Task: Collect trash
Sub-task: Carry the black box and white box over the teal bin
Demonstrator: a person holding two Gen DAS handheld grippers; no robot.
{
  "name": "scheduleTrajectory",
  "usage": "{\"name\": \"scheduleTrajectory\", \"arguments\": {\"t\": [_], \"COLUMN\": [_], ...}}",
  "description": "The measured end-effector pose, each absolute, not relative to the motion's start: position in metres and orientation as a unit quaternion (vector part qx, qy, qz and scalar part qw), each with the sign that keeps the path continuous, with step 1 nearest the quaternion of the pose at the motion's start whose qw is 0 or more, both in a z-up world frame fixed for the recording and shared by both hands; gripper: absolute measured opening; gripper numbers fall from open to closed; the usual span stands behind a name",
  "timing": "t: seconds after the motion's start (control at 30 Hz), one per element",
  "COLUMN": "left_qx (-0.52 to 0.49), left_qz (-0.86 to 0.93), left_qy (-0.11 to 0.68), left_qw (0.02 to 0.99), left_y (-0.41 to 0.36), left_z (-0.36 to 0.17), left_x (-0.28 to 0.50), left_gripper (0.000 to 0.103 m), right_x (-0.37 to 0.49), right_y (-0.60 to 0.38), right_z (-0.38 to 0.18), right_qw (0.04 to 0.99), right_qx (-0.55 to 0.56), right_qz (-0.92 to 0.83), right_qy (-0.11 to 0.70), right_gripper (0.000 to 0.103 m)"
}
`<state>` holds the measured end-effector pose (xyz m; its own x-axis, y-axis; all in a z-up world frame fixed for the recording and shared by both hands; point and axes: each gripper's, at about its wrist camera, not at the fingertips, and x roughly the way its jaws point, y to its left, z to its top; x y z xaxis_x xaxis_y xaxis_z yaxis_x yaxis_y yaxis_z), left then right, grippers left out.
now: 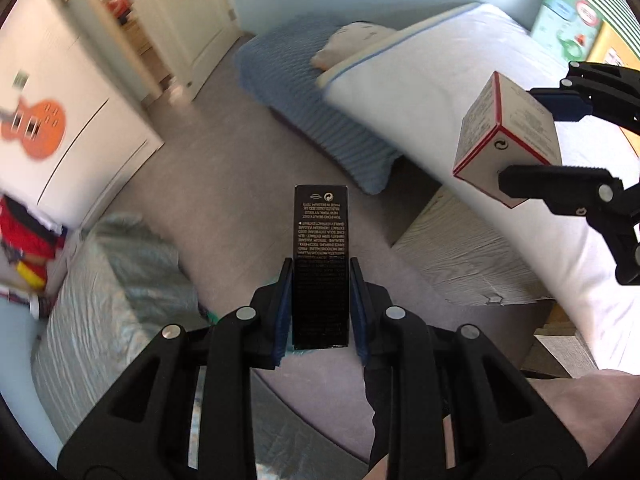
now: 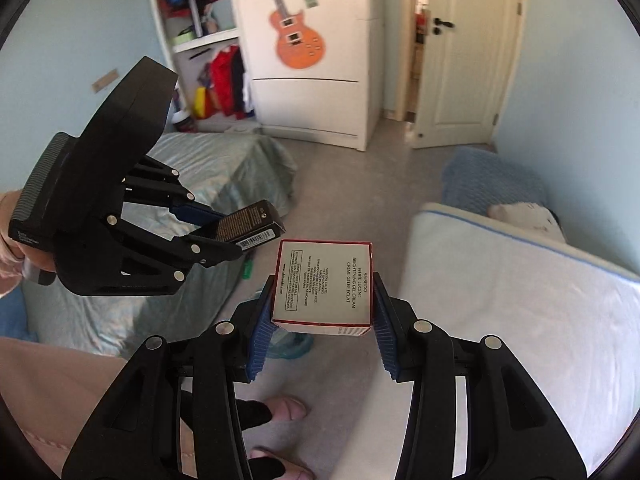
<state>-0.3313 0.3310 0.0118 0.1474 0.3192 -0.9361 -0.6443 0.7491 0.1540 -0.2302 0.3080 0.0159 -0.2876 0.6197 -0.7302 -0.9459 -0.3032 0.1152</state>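
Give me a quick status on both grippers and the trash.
Left gripper shut on black carton. Right gripper shut on white carton with red edges. Both held clear above the floor. No bin in view.

We count two boxes, one black box (image 1: 320, 264) and one white box (image 2: 323, 285) with red edges, the white one to the right of the black. We count two grippers, the left gripper (image 1: 320, 280) and the right gripper (image 2: 322, 300), each clamped on one box. Beyond the black box we count two beds, one door and one guitar sticker (image 2: 296, 36).
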Motion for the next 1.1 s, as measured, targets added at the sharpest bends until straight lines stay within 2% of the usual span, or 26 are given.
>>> {"name": "scheduleTrajectory", "arguments": {"t": [0.2,0.73,1.1], "left_qx": [-0.179,-0.246,-0.259], "left_qz": [0.362,0.414,0.424], "left_qy": [0.561,0.545,0.536], "left_qw": [0.723,0.687,0.682], "left_y": [0.350,0.370,0.382], "left_z": [0.006,-0.011,-0.013], "left_x": [-0.369,-0.446,-0.462], "left_gripper": [0.024,0.024,0.024], "right_x": [-0.265,-0.333,-0.360], "right_y": [0.345,0.372,0.385], "right_z": [0.011,0.002,-0.002], "right_qw": [0.477,0.391,0.360], "right_qx": [-0.311,-0.351,-0.371], "right_qz": [0.777,0.812,0.820], "right_qy": [0.268,0.255,0.247], "right_gripper": [0.045,0.045,0.045]}}
